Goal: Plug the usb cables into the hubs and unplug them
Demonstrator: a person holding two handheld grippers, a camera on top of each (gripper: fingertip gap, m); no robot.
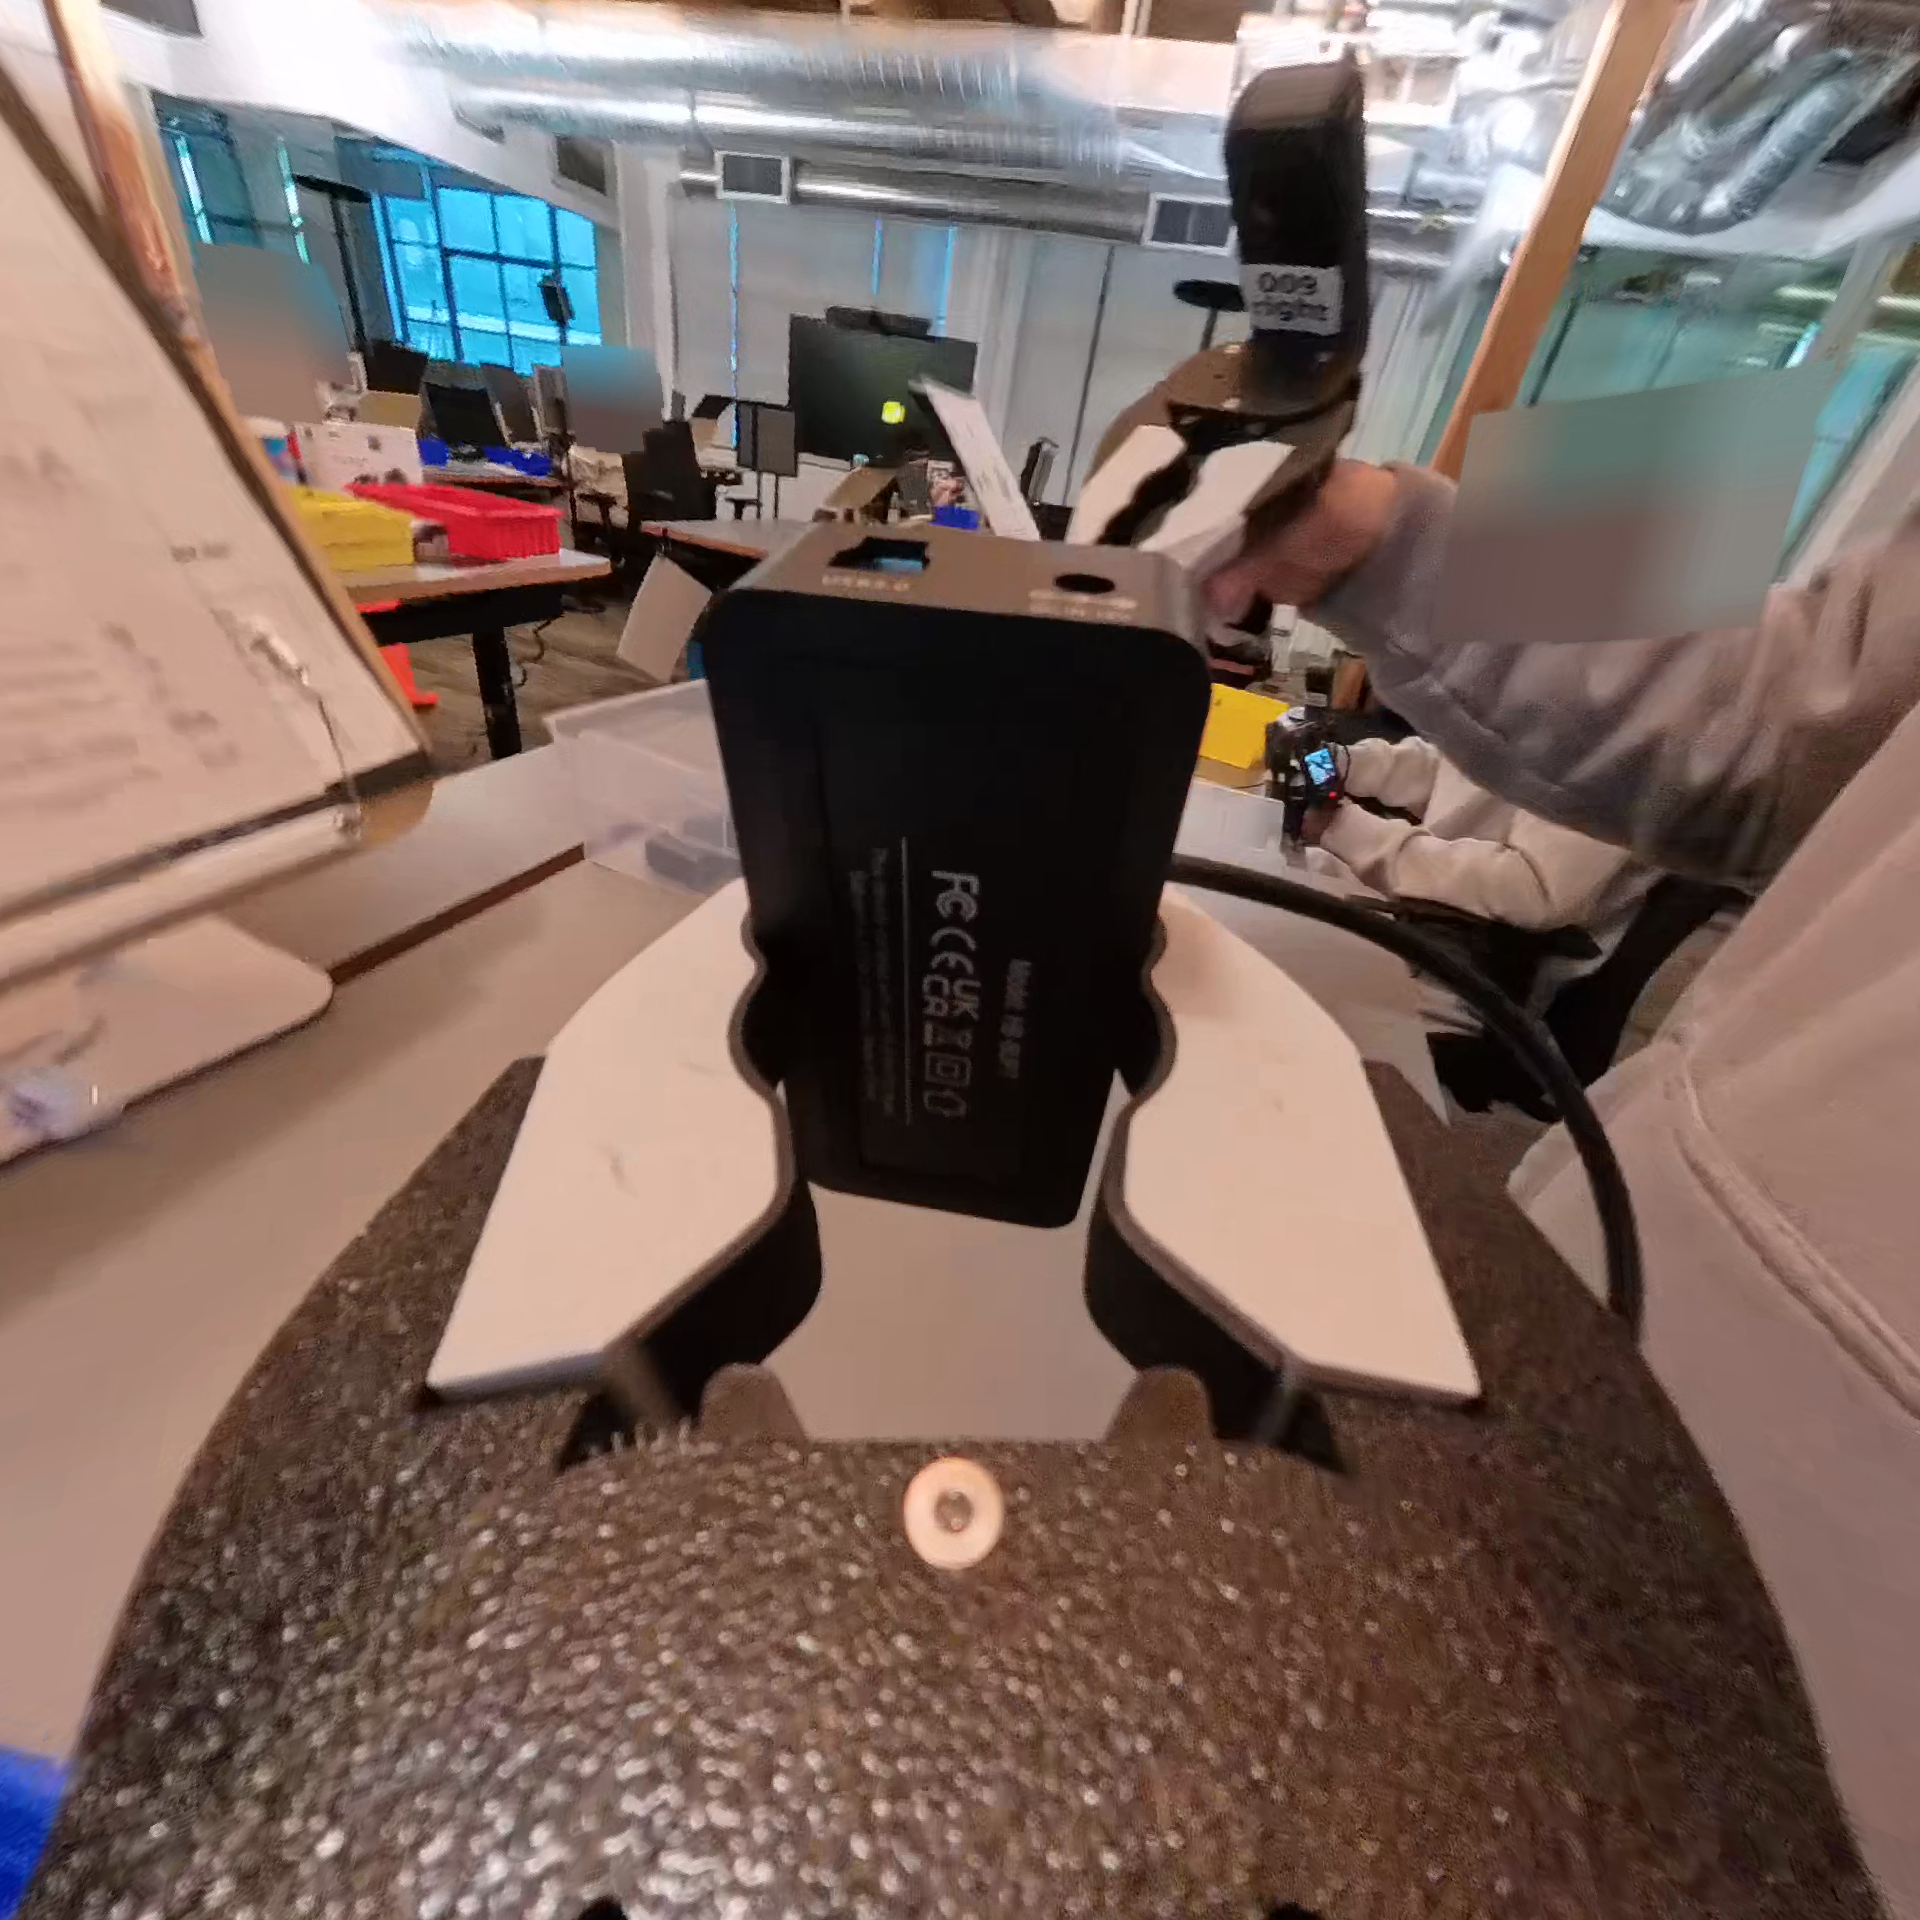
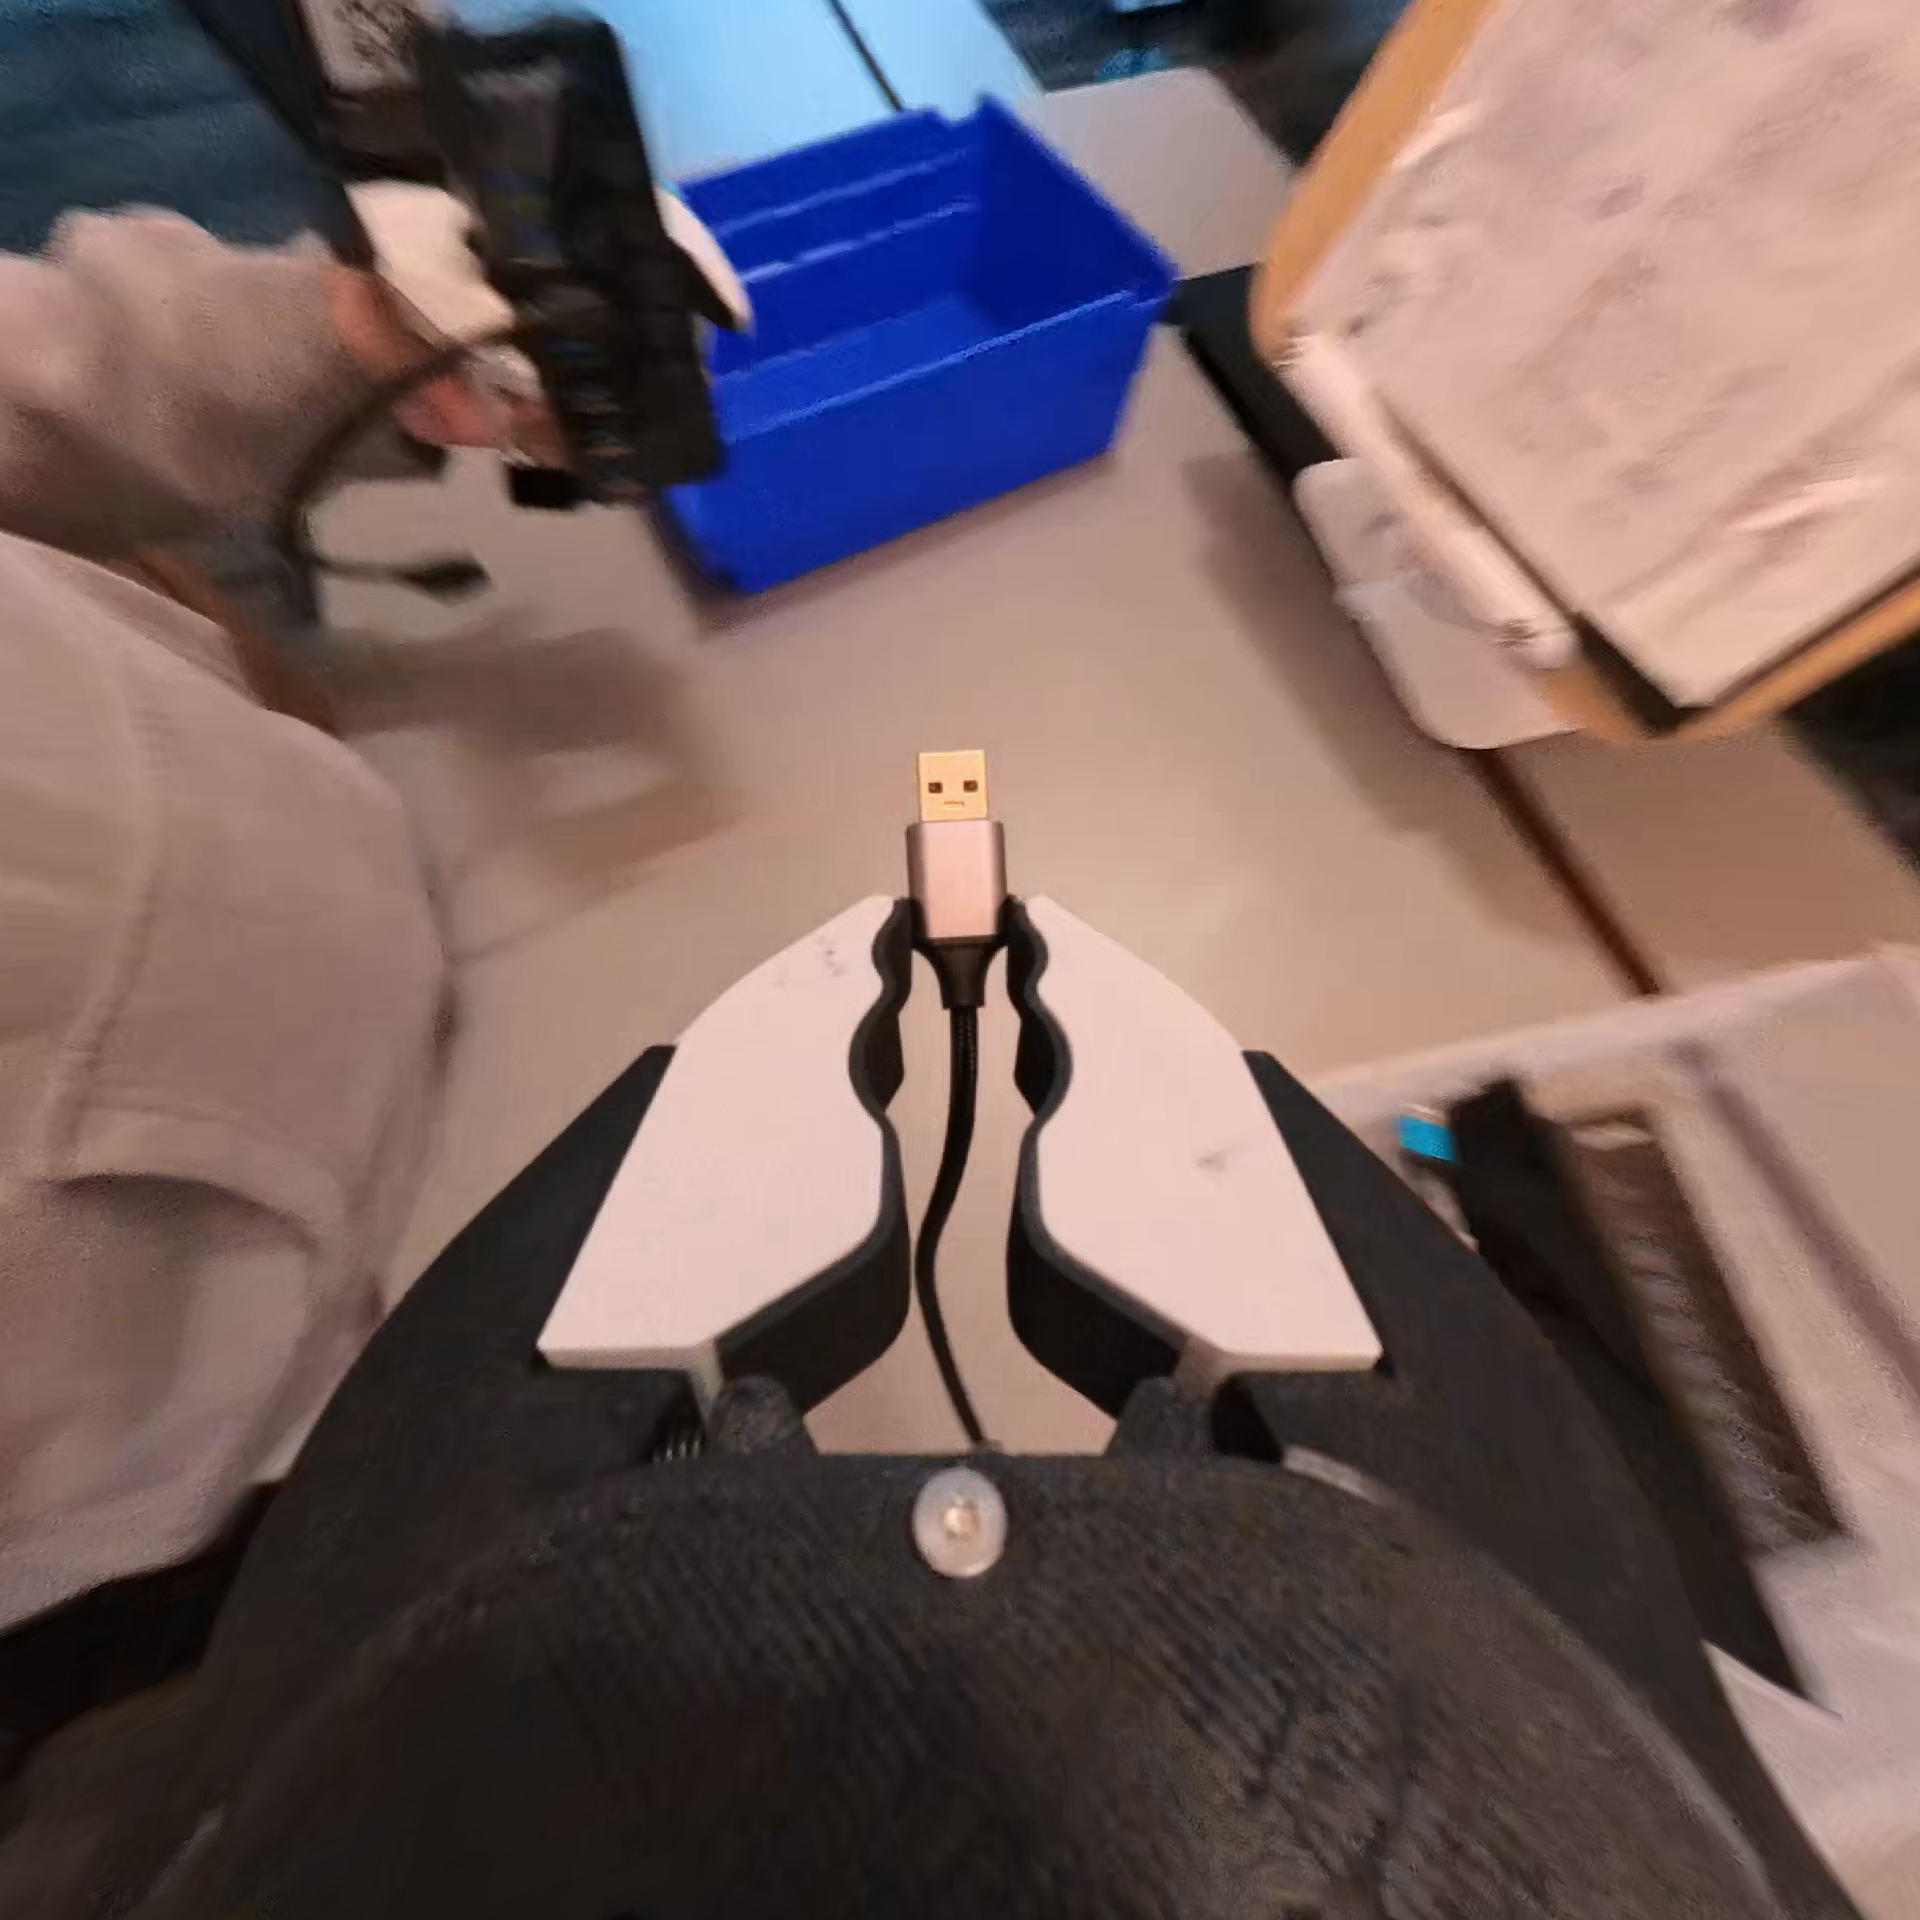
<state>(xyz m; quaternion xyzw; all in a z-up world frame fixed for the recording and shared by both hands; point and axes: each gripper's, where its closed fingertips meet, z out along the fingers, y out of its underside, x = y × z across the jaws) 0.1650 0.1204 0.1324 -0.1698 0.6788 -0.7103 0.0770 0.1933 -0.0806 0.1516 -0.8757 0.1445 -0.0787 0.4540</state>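
The left gripper (image 1: 951, 997) clamped a black hub (image 1: 961, 883) upright above the table (image 2: 1039, 675); the right gripper (image 2: 956, 925) pinched a cable plug (image 2: 954, 831). The blue bin (image 2: 914, 343) behind showed nothing inside.

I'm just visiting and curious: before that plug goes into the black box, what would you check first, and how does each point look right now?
1. Left gripper holds the hub firmly: ok, clamped on both sides.
2. Right gripper grips the USB plug: ok, its metal tip sticks out forward.
3. Hub's end port free: ok, looks open.
4. Plug lined up with a port: not ok, they are apart.
5. Plug right way up for the port: cannot tell.
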